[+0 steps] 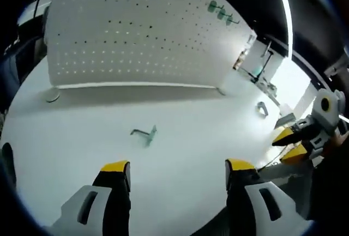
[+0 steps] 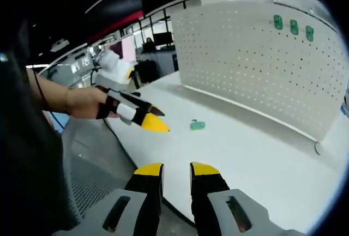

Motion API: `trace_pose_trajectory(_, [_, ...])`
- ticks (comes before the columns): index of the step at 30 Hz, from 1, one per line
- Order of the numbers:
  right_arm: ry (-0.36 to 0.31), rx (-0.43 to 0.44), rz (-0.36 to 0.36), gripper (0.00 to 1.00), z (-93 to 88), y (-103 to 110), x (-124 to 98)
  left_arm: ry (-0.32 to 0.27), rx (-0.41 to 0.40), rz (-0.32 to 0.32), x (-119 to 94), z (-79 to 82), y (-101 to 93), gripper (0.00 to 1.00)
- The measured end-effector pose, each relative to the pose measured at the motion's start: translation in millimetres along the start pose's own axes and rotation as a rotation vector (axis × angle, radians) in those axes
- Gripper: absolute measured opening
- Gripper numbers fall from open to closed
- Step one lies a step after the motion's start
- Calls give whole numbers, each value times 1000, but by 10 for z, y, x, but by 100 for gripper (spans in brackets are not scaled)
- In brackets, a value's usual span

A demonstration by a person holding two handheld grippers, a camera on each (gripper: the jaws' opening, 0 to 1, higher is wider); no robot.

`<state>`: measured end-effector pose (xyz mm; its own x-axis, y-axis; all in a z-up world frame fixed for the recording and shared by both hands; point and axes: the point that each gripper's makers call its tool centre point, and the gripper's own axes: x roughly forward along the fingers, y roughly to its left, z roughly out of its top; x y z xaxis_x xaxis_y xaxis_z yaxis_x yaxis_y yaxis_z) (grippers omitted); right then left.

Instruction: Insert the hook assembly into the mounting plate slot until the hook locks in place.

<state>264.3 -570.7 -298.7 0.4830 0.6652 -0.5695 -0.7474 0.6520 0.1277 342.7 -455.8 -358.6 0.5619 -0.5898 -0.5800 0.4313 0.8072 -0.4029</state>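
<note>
The hook assembly [image 1: 144,133], a small green base with a metal hook, lies loose on the white table [image 1: 180,121] just ahead of my left gripper [image 1: 178,166], whose jaws stand wide open and empty. Behind it stands the white perforated mounting plate [image 1: 136,29] with three green hooks [image 1: 221,12] near its top. In the right gripper view the hook assembly [image 2: 197,125] lies mid-table in front of the mounting plate [image 2: 262,61]. My right gripper [image 2: 176,169] is near the table edge, narrowly open and empty. A hand holds the left gripper [image 2: 155,117] at the left.
The right gripper [image 1: 294,140] enters the left gripper view from the right edge. A small metal piece [image 1: 262,108] lies right of the plate. A round foot [image 1: 53,95] props the plate's left end. The table edge [image 2: 125,149] drops to a grey mesh surface.
</note>
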Motion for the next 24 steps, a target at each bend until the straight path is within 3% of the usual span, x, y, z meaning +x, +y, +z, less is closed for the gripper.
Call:
trace_pose_trajectory(12, [23, 32, -32, 18, -48, -57, -72, 40, 47, -15, 323, 34, 85, 64])
trace_pose_trajectory(24, [-18, 53, -33, 19, 170, -84, -156, 93, 105, -19, 635, 37, 185, 56])
